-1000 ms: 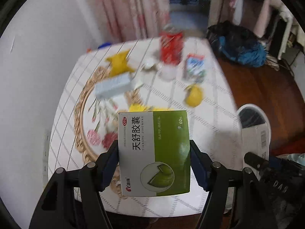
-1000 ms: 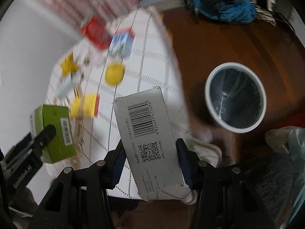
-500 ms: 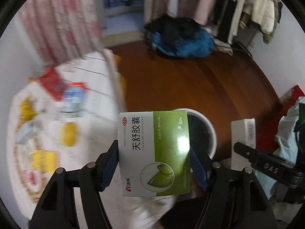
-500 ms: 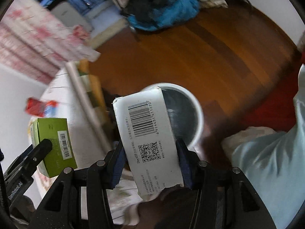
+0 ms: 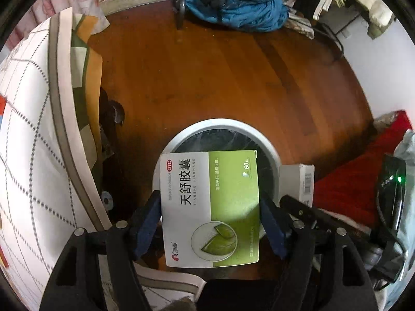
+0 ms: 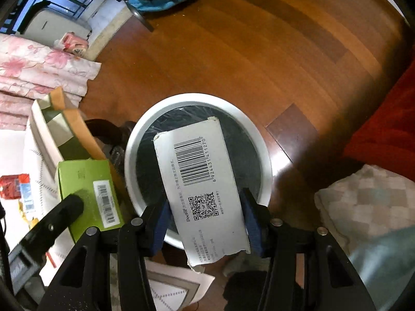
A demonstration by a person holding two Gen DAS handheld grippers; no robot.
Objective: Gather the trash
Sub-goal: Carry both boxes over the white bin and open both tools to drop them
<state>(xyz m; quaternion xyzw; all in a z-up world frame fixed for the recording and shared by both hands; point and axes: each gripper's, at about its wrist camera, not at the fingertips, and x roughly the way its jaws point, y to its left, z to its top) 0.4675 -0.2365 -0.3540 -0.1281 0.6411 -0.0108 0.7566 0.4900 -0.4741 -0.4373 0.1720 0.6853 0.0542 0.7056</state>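
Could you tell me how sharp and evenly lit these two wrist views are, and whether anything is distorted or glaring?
Left wrist view: the green medicine box is sharp with a soft bright patch low on its face; the fisheye bends the table edge. Right wrist view: the white barcode box reads crisply, and window light glares across the wooden floor.

The bin stands on the floor just right of the table. Over its mouth hang two cartons (side by side): the medicine box left, the barcode box right.
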